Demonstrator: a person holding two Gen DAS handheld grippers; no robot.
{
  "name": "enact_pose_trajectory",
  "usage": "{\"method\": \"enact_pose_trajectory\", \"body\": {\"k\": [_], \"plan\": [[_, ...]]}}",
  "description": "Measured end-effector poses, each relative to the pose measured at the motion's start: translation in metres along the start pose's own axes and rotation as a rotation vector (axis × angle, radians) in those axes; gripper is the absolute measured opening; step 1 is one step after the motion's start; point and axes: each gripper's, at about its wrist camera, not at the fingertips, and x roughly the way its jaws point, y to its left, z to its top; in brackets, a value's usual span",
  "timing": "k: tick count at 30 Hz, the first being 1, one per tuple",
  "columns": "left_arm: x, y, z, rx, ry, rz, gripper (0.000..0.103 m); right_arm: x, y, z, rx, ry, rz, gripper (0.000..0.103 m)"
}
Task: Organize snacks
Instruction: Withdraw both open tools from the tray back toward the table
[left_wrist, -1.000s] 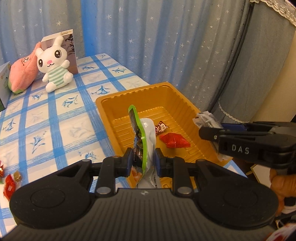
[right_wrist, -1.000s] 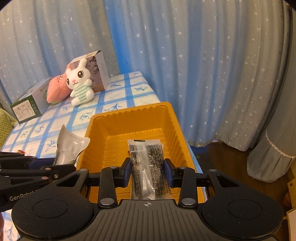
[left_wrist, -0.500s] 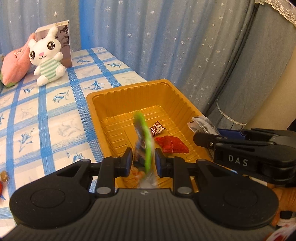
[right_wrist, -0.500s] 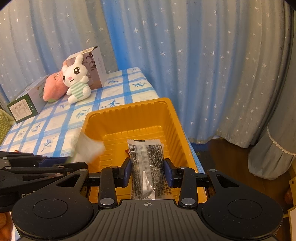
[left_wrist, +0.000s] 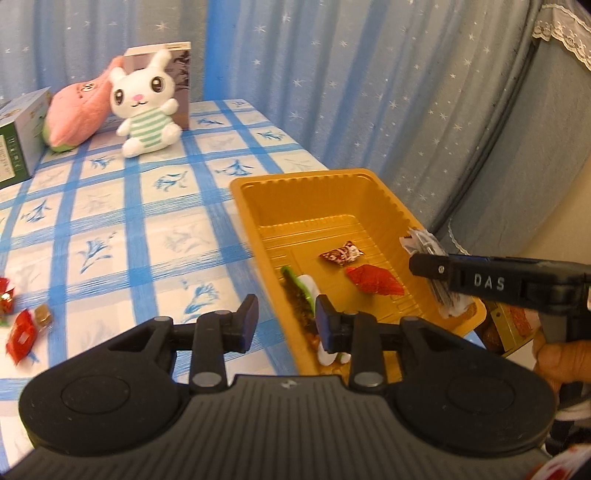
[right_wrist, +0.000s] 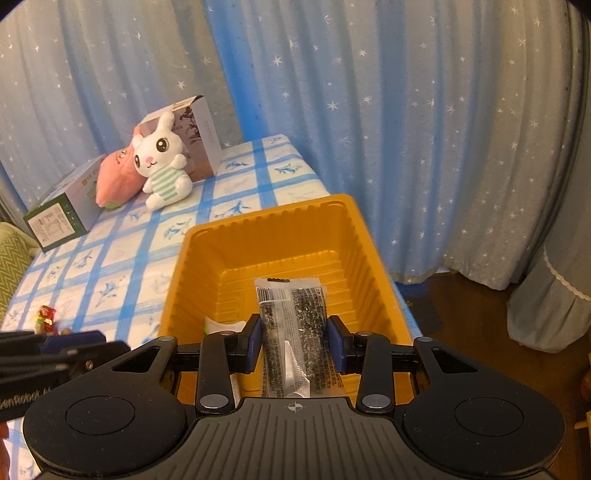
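**Left gripper lets go over the tray; right gripper grips a dark packet**

The left gripper has its jaws opening, a modest gap between them. Nothing is pinched there: the green-edged pouch lies in the tray just past the right pad, against the near-left wall.

The right gripper is partly closed, both blue pads pressing the sides of a flat, clear-and-black speckled packet held above the tray's near end.

The tray is glossy orange plastic, rectangular, with ribbed walls and a stepped floor. On its floor lie a crinkled red wrapper and a smaller dark red-and-white candy, near each other.

The counter wears a white cloth with blue checks and leaf prints. Loose red candies sit at its left edge, well apart from the tray. At the far end a white plush rabbit leans by a pink plush, with boxes beside and behind them. Starry blue curtains hang behind.
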Motion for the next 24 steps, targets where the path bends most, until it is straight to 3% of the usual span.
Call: {"method": "enact_pose_trajectory", "body": {"k": [3, 5, 6, 7, 14, 24], "plan": [[-0.009, 0.006, -0.004, -0.01, -0.008, 0.014, 0.035, 0.002, 0.003, 0.004, 0.015, -0.013, 0.024, 0.038], [-0.015, 0.01, -0.007, -0.011, -0.012, 0.022, 0.039, 0.001, 0.004, 0.005, 0.032, -0.014, 0.023, 0.049], [-0.018, 0.012, -0.008, -0.013, -0.016, 0.025, 0.042, -0.001, 0.004, 0.006, 0.037, -0.021, 0.022, 0.062], [-0.022, 0.014, -0.01, -0.017, -0.022, 0.028, 0.044, -0.004, 0.004, 0.006, 0.042, -0.03, 0.021, 0.066], [-0.05, 0.029, -0.022, -0.046, -0.045, 0.044, 0.05, -0.03, 0.006, -0.005, 0.094, -0.028, 0.021, 0.066], [-0.098, 0.046, -0.045, -0.068, -0.08, 0.07, 0.063, -0.071, 0.053, -0.04, 0.072, -0.026, 0.075, 0.066]]}}
